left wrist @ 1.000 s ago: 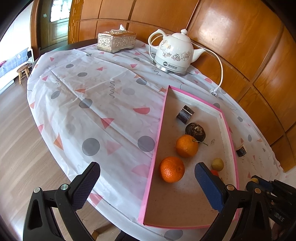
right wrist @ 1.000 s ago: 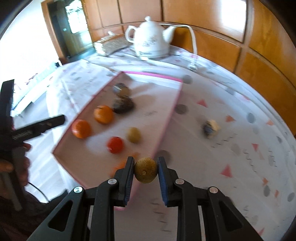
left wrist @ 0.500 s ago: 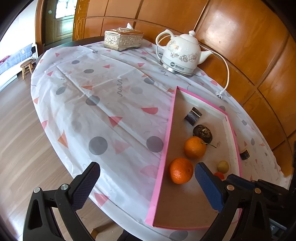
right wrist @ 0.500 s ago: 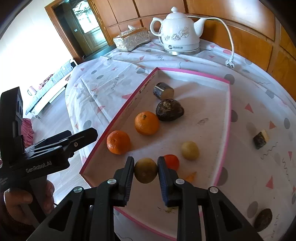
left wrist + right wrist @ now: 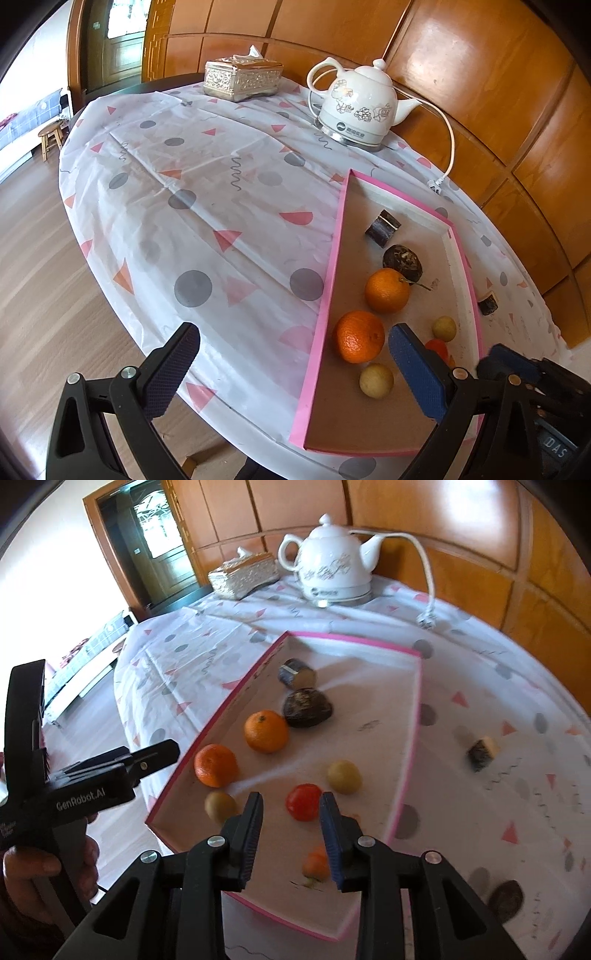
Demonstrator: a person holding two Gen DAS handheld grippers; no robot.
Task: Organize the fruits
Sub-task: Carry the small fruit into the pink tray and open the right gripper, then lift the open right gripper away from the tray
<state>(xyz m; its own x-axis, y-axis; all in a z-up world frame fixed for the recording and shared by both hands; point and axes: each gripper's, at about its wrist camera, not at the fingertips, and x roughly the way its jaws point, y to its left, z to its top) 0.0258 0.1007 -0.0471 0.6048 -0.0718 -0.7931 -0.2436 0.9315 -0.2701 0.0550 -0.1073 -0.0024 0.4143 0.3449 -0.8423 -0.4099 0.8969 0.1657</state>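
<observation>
Inside the pink tray [image 5: 221, 716], the greenish fruit [image 5: 220, 806] now lies released, right gripper [image 5: 291, 834] jaws just opened, empty.

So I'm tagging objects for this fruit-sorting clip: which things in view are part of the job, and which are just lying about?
Part of the job:
- pink-rimmed tray
- two oranges
- red fruit
- two yellow-green fruits
- dark fruit by the table edge
- right gripper, open

Lying about:
- white kettle
- tissue box
- plug
</observation>
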